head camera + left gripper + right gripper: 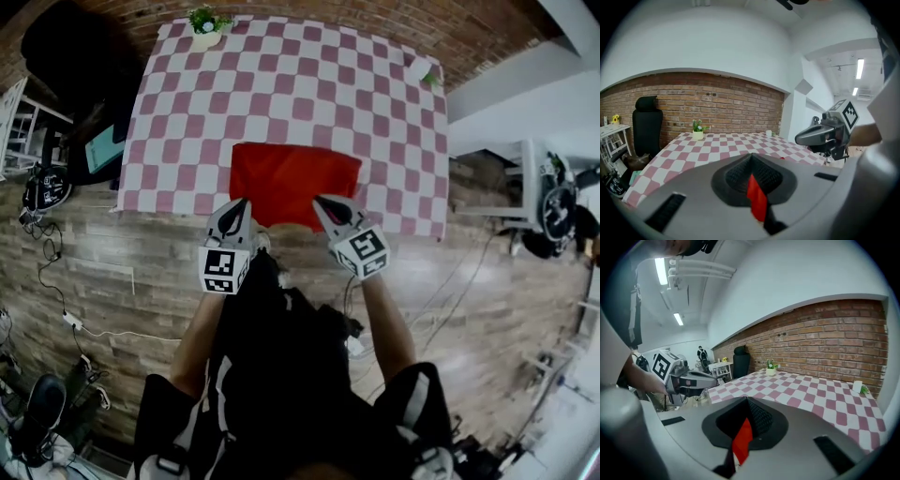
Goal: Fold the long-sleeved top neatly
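Observation:
The red long-sleeved top (292,183) lies as a flat rectangle on the near half of the checked tablecloth (291,84). My left gripper (234,217) is shut on the top's near left edge, and a strip of red cloth (757,197) shows pinched between its pads. My right gripper (330,212) is shut on the near right edge, with red cloth (743,440) caught between its pads too. Both grippers are held up above the table's front edge, side by side, pointing toward the brick wall. Each gripper shows in the other's view: the right gripper (825,133) and the left gripper (686,378).
A small potted plant (206,26) stands at the table's far left corner and a white cup (419,68) at the far right. A black chair (70,56) and a white shelf (19,127) are left of the table. Cables lie on the wooden floor (103,281).

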`<state>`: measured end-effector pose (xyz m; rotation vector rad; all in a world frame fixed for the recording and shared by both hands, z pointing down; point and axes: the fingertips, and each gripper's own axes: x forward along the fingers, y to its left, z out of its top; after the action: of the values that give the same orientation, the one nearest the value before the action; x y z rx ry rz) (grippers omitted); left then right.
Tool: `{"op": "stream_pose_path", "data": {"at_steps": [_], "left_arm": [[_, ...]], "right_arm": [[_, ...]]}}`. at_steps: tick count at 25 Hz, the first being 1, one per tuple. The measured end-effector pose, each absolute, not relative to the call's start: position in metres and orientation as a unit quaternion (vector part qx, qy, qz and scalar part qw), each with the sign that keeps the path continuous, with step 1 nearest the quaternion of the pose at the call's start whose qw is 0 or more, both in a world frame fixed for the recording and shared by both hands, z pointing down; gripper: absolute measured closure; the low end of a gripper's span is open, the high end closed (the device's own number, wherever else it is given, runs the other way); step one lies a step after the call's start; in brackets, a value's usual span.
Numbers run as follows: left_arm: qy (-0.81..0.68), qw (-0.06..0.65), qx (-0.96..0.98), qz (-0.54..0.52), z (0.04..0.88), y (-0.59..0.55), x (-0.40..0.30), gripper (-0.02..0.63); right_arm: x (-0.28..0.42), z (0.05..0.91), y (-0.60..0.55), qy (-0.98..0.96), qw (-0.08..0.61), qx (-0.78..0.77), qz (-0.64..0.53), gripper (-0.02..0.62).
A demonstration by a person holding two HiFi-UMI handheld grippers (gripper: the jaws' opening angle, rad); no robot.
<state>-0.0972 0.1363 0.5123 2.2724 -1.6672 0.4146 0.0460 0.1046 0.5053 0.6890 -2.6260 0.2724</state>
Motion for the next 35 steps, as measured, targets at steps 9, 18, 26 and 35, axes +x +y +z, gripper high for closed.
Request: {"op": "stream_pose_path", "data": {"at_steps": [9, 18, 26, 35], "left_arm": [[-0.586, 0.170, 0.779, 0.143, 0.518, 0.105, -0.135, 0.600], [-0.593, 0.209, 0.762, 0.157, 0.549, 0.100, -0.143, 0.600], [-0.602, 0.235, 0.746, 0.163, 0.579, 0.092, -0.130, 0.600], [-0.549, 0.345, 0.721, 0.246, 0.673, 0.123, -0.108, 0.373]], "right_arm": [[-0.014, 0.496, 0.062, -0.945, 0.255, 0.189, 0.082, 0.588], [-0.054, 0.513, 0.036, -0.943, 0.319, 0.094, 0.024, 0.588], [-0.044, 0.542, 0.006, -0.941, 0.334, 0.054, 0.017, 0.588], [-0.070, 0.610, 0.014, -0.901, 0.430, -0.055, 0.013, 0.417]]}}
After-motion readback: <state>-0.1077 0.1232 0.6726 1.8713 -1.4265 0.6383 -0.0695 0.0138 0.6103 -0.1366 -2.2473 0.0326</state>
